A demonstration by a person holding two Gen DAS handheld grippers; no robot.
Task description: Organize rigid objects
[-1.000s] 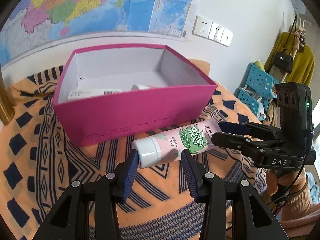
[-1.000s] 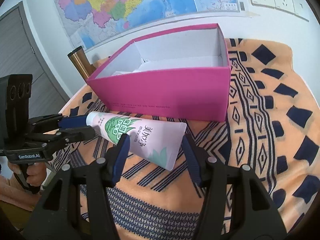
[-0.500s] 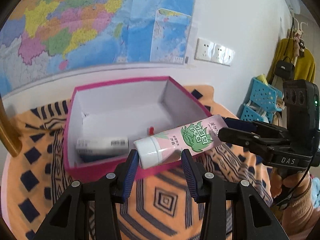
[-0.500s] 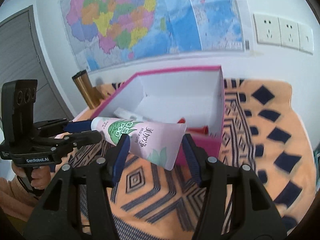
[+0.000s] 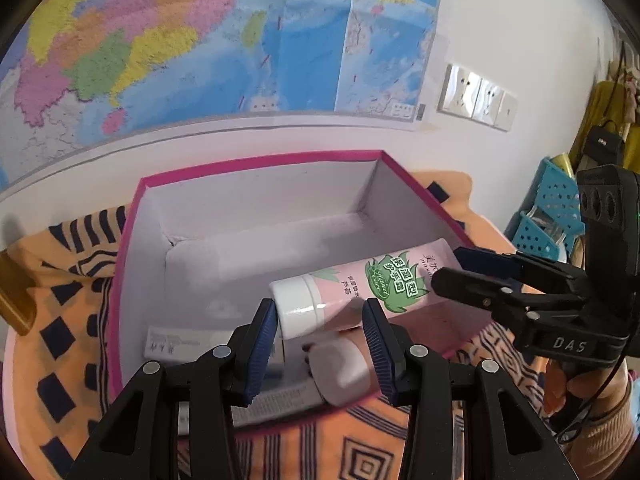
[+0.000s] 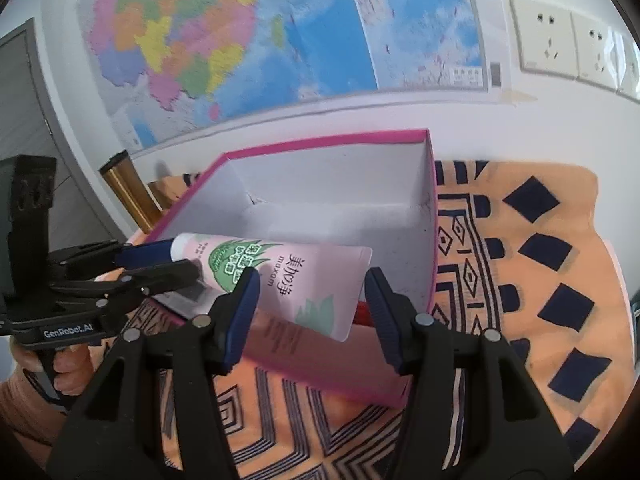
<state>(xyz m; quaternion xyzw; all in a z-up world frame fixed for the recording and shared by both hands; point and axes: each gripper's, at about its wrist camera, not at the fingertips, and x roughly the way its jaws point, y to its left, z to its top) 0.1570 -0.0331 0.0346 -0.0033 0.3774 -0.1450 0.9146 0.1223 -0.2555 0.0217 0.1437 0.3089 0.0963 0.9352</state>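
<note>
- Your left gripper (image 5: 320, 324) holds the pink tube (image 5: 360, 288) at its white cap end, blue ribbed pads on either side of the cap; your right gripper (image 6: 310, 300) has its pads against the flat crimped end. Both closed on the tube, which hangs level in the air between them. My read: a two-ended hold keeps a long item from swinging.
- Table cloth (image 6: 540, 280): orange fabric with dark navy diamonds and stripes, soft, some wrinkles. It lies under everything.
- Magenta box (image 5: 256, 160): the biggest task item, rectangular cardboard, lid off, white matte inside, straight thin walls. It sits on the cloth by the wall, mouth up, so things drop in from above.
- The tube is over the box's near wall and open interior, not yet down. Smooth glossy plastic, green leaf print, round cap tapering to a flat seal. Likely squashy in the body, so hold it by the ends.
- White carton (image 5: 176, 342): small, flat and rectangular, lying on the box floor near the left front corner.
- White rounded cap (image 5: 340, 368), part of something else in the box just below the tube; the rest of it is hidden.
- Free floor shows at the back of the box; judged best landing spot, tube parallel to the long wall.
</note>
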